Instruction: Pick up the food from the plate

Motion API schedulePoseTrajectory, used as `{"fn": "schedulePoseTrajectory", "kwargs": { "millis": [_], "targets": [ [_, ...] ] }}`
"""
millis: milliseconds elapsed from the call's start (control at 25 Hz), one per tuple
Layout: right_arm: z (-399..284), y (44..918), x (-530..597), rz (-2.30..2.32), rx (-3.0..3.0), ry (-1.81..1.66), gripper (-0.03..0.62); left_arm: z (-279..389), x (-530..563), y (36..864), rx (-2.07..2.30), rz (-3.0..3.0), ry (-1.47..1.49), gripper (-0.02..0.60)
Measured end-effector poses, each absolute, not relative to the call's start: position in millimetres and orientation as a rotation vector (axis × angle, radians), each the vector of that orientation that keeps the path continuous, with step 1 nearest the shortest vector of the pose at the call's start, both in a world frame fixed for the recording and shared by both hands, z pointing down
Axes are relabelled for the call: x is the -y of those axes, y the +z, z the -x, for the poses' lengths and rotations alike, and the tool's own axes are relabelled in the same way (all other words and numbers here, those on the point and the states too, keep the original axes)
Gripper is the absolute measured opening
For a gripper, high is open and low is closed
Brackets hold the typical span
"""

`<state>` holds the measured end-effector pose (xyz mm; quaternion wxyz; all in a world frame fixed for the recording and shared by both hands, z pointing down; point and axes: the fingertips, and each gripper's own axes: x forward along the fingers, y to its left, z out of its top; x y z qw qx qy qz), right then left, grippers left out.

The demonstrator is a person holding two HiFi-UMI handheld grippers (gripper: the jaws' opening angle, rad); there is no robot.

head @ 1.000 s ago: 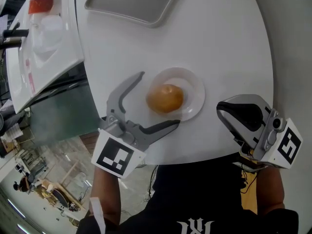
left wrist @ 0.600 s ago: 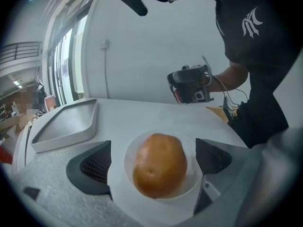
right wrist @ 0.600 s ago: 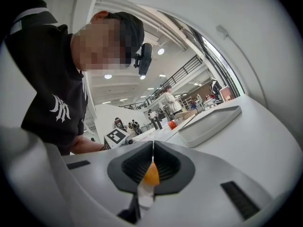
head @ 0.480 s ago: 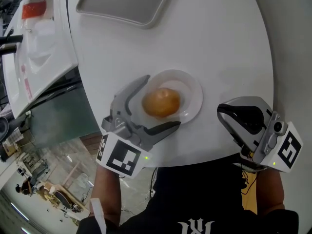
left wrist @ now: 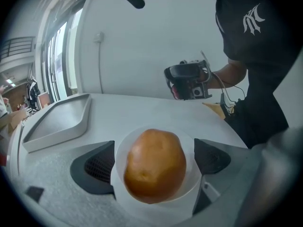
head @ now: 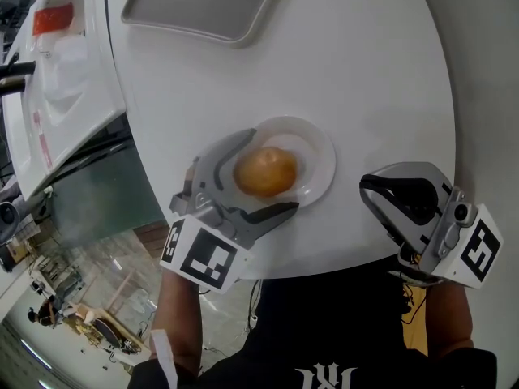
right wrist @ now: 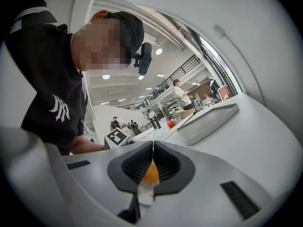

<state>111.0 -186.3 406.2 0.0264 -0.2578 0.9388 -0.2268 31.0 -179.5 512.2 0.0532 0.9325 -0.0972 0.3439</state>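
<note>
Hidden: part of the plate (head: 320,164) rim, under 1 jaw of your left gripper (head: 273,170).
Food (left wrist: 155,165): on the plate, between those 2 jaws, which stand apart either side.
Right gripper (head: 366,186): jaws together, empty, well apart from it.

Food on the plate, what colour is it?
The food is golden orange-brown, seen best in the left gripper view.

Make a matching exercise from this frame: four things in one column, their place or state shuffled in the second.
Things:
1 golden-brown round bun
2 grey rectangular tray
3 left gripper
4 right gripper

Place or state:
a on the small white round plate
b open, fingers either side of the bun
c shut, apart from the plate
d far side of the white round table

Pairs: 1-a, 2-d, 3-b, 4-c
</note>
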Motion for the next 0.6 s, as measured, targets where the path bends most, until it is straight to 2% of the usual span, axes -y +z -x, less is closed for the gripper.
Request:
{"fn": "schedulePoseTrajectory", "kwargs": {
  "millis": [600],
  "targets": [
    [-115.1, 409.7, 182.4, 0.799, -2.883, -0.698, 0.003, -31.7, 180.4, 521.2, 0.301, -2.797, 1.099, 0.491]
  ]
}}
